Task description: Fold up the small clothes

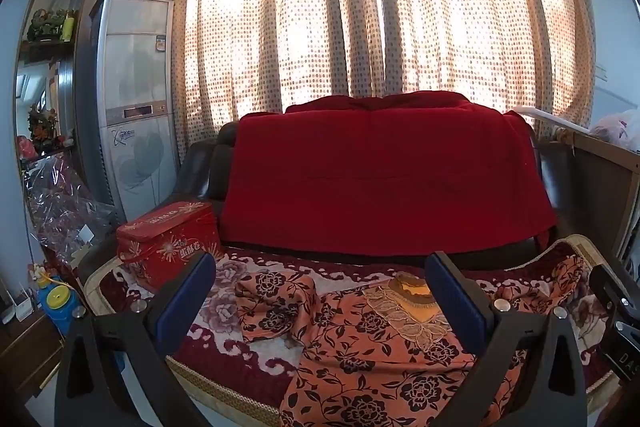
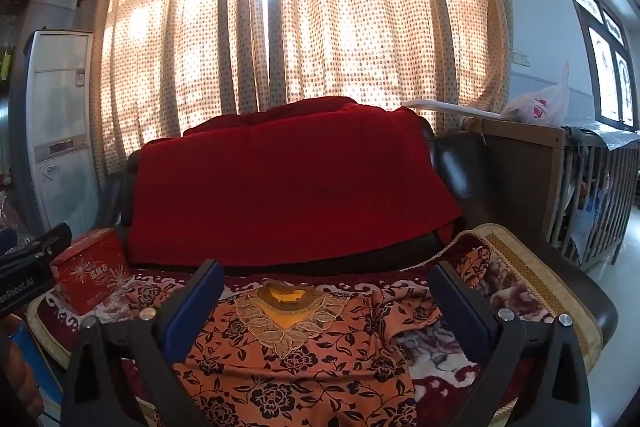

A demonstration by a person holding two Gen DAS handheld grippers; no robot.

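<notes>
One orange blouse with dark floral print and a lace-trimmed neckline (image 2: pixel 288 343) lies spread face-up on the patterned maroon-and-cream seat cover (image 1: pixel 224 367) of a dark sofa, neckline toward the backrest, hem hanging toward the front edge. Both sleeves out to the sides: one crumpled sleeve (image 1: pixel 276 303) bunched toward the red tin, the other sleeve (image 2: pixel 416 303) rumpled toward the sofa's far arm. Not yet folded, by the look of it.

Left gripper (image 1: pixel 320 303) and right gripper (image 2: pixel 328 307) both hover above the cloth, claws spread wide, blue pads clear of the fabric, nothing pinched.

Probably best to begin with a sleeve: pinch at the cuff and near the shoulder seam, lift only enough to free the wrinkles, lay across the chest, smooth flat before letting go. Worth taking a single layer, since thin slippery fabric tends to drag the body along.

Room to the sides limited: red rectangular gift tin (image 1: pixel 168 247) sits on the seat just beside the crumpled sleeve, likely to be nudged by a wide swing. Red blanket over the backrest (image 1: pixel 380 179) bounds the far side. Gold-braided front edge of the cover (image 1: pixel 224 387) runs close under the hem, so folding toward the backrest seems safer than pulling forward.
</notes>
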